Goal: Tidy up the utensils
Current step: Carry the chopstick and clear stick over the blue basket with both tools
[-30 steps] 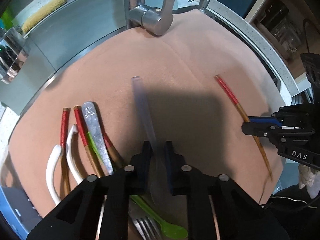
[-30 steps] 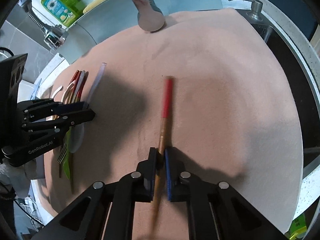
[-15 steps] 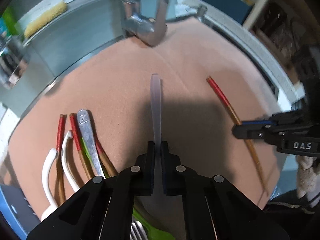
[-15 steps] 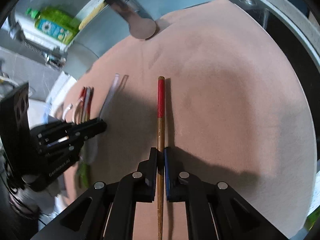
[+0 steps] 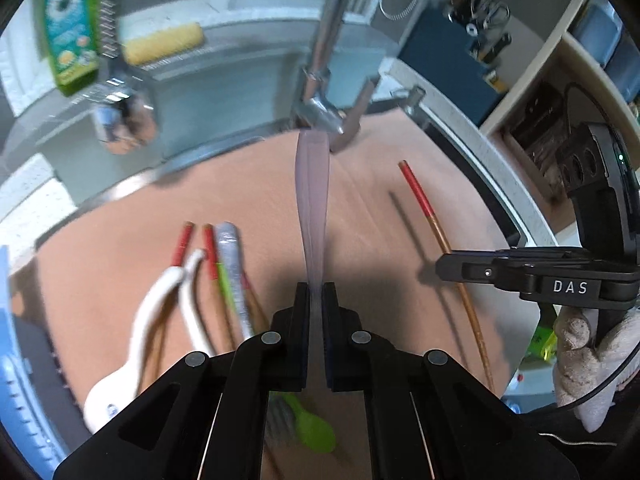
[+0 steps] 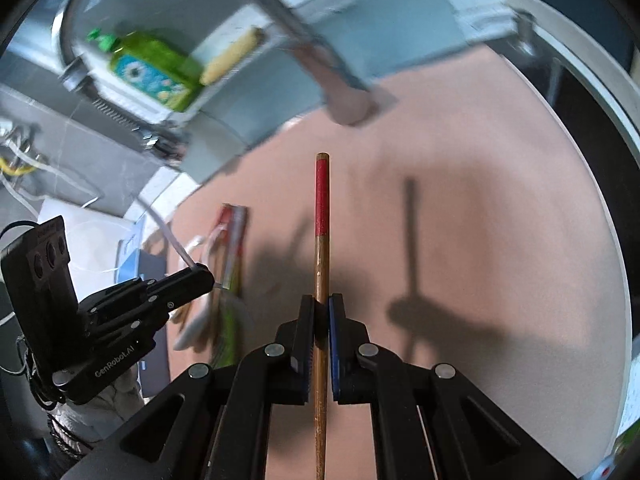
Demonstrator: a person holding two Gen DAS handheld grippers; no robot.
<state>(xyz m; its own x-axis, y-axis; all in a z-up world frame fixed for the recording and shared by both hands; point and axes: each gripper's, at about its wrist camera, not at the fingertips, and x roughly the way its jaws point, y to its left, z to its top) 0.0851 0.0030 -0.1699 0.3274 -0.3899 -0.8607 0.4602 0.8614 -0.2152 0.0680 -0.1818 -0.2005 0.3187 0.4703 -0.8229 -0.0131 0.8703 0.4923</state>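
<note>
My left gripper [image 5: 315, 292] is shut on a translucent plastic utensil [image 5: 312, 200], whose handle sticks forward above the tan mat [image 5: 120, 256]. In the right wrist view the same left gripper [image 6: 200, 276] holds that clear utensil [image 6: 168, 236] at the left. My right gripper [image 6: 322, 304] is shut on a wooden chopstick with a red end [image 6: 322, 200], lifted off the mat with its shadow to the right. Seen from the left wrist, the right gripper [image 5: 444, 266] grips this chopstick [image 5: 420, 204]. A pile of utensils [image 5: 208, 280] lies on the mat's left: white spoons, red-tipped chopsticks, a metal handle, a green spoon.
A chrome faucet [image 5: 324, 108] reaches over the mat's far edge, with the sink behind it. A yellow sponge [image 5: 164, 42] and a green soap bottle [image 5: 70, 24] stand at the back. A blue rack [image 5: 16, 360] sits at the left. A gloved hand [image 5: 580, 352] holds the right gripper.
Both grippers have risen from the mat, carrying the clear utensil and the chopstick up with them. The left jaws closed fully on the clear utensil. Both views tilted up toward the sink.
</note>
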